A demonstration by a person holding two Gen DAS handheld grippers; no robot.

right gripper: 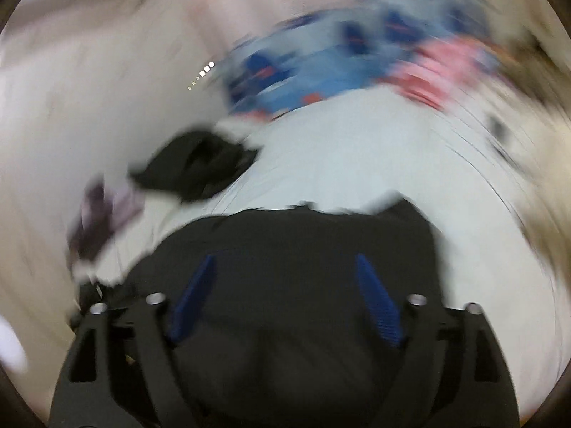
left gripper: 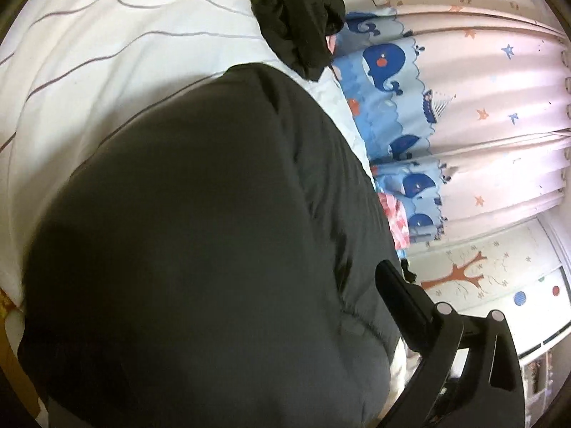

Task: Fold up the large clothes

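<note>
A large dark padded jacket (left gripper: 200, 235) lies on a white bed cover (left gripper: 107, 53) and fills most of the left wrist view. Only one finger (left gripper: 403, 303) of my left gripper shows, at the jacket's right edge; the other is hidden behind the cloth. In the blurred right wrist view the same jacket (right gripper: 296, 235) lies under my right gripper (right gripper: 285, 299), whose blue-padded fingers (right gripper: 378, 306) stand wide apart above it with nothing between them.
A second black garment (left gripper: 303, 18) lies crumpled further up the bed; it also shows in the right wrist view (right gripper: 200, 171). A whale-print curtain (left gripper: 410, 107) hangs beside the bed. A pink checked cloth (left gripper: 394, 221) sits at the bed's edge.
</note>
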